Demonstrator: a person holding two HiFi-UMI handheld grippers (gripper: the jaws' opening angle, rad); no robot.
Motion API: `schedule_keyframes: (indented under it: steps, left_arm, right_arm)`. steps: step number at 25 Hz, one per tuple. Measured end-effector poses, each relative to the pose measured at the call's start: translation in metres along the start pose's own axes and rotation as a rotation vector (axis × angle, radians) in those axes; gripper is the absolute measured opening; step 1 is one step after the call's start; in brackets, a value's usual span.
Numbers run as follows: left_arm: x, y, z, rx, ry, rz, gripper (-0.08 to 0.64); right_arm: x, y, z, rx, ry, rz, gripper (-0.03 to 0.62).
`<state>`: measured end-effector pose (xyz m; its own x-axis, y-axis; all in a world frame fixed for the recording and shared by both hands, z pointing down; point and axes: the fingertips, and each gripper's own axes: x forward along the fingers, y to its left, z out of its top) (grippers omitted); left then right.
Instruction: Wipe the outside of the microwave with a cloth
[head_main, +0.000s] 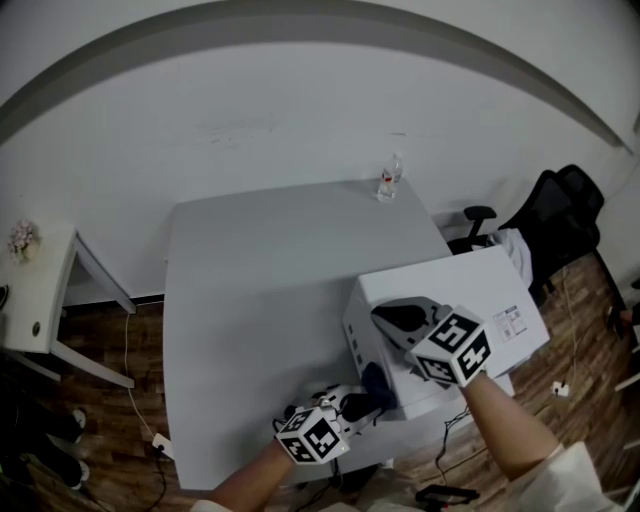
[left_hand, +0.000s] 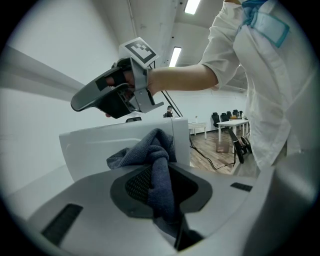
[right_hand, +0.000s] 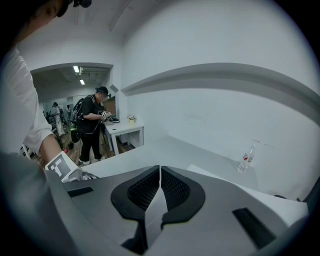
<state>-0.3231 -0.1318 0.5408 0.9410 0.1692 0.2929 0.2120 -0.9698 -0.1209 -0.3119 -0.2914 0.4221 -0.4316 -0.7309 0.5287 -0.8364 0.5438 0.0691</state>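
Note:
A white microwave (head_main: 470, 300) stands on the right front part of the grey table (head_main: 260, 300). My left gripper (head_main: 368, 400) is shut on a dark blue cloth (head_main: 378, 383), which is bunched against the microwave's near lower corner. In the left gripper view the cloth (left_hand: 152, 155) hangs between the pads and touches the microwave's white side (left_hand: 95, 145). My right gripper (head_main: 384, 314) rests above the microwave's top, shut with nothing in it. It shows overhead as the right gripper (left_hand: 80, 102) in the left gripper view. In its own view the right gripper (right_hand: 159, 186) has its jaws together.
A small water bottle (head_main: 389, 180) stands at the table's far edge, the same bottle (right_hand: 247, 157) as in the right gripper view. A black office chair (head_main: 560, 210) is at the right, a white side table (head_main: 40, 290) at the left. A person (right_hand: 92, 125) stands by a far desk.

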Motion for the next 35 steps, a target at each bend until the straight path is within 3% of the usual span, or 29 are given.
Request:
schedule_keyframes:
  steps: [14, 19, 26, 35]
  left_arm:
    - [-0.009, -0.033, 0.012, -0.001, -0.013, -0.050, 0.067]
    - [-0.020, -0.039, 0.034, -0.019, -0.066, -0.060, 0.067]
    - [-0.045, -0.015, 0.099, -0.084, -0.198, 0.005, 0.067]
    - [-0.042, 0.024, 0.154, -0.218, -0.193, 0.162, 0.067]
  right_arm:
    - [-0.020, 0.015, 0.009, 0.018, -0.042, -0.005, 0.034]
    - [-0.033, 0.019, 0.011, 0.034, -0.074, -0.017, 0.034]
    - [-0.058, 0.017, 0.011, 0.078, -0.136, -0.053, 0.034]
    - [-0.108, 0.005, 0.000, 0.137, -0.212, -0.123, 0.034]
